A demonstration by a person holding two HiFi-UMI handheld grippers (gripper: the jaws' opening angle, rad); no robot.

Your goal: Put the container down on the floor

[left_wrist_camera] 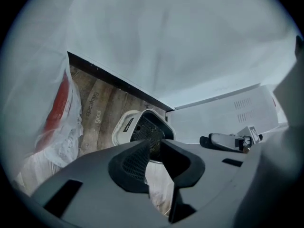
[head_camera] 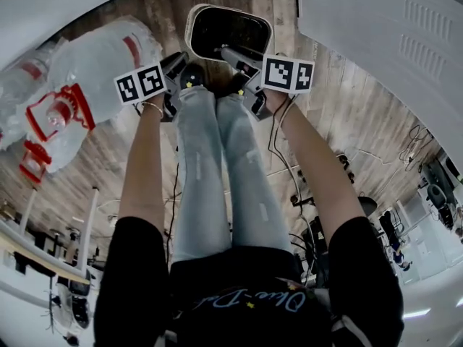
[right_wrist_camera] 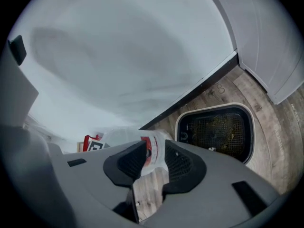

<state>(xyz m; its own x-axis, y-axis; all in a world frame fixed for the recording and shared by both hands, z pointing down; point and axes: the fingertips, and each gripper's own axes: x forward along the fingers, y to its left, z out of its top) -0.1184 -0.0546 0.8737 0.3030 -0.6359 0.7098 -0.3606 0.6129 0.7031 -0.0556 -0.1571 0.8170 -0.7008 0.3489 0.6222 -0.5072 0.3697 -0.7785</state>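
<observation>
- The left gripper stands with its jaws partly apart and nothing between them; only bare floor shows through the gap.
- The right gripper is parted a little wider and is just as empty, with a distant plastic bag showing past its pads.
- The container sits flat on the wooden floor at 12 o'clock from the person's feet, with dark mesh and crumbs inside. It appears to be set down already.
- The right gripper's tips hang over the near rim in the head view. A careless pull back toward 6 o'clock could hook that rim, tilt the container and scatter crumbs.
- The person's shoes stand just beside the rim, so a step forward could kick it.
- The bag lies at 9 o'clock and a white cabinet at 2 o'clock, leaving little room for wide swings.
- Cables trail near the legs at 5 o'clock and could cause a trip.
</observation>
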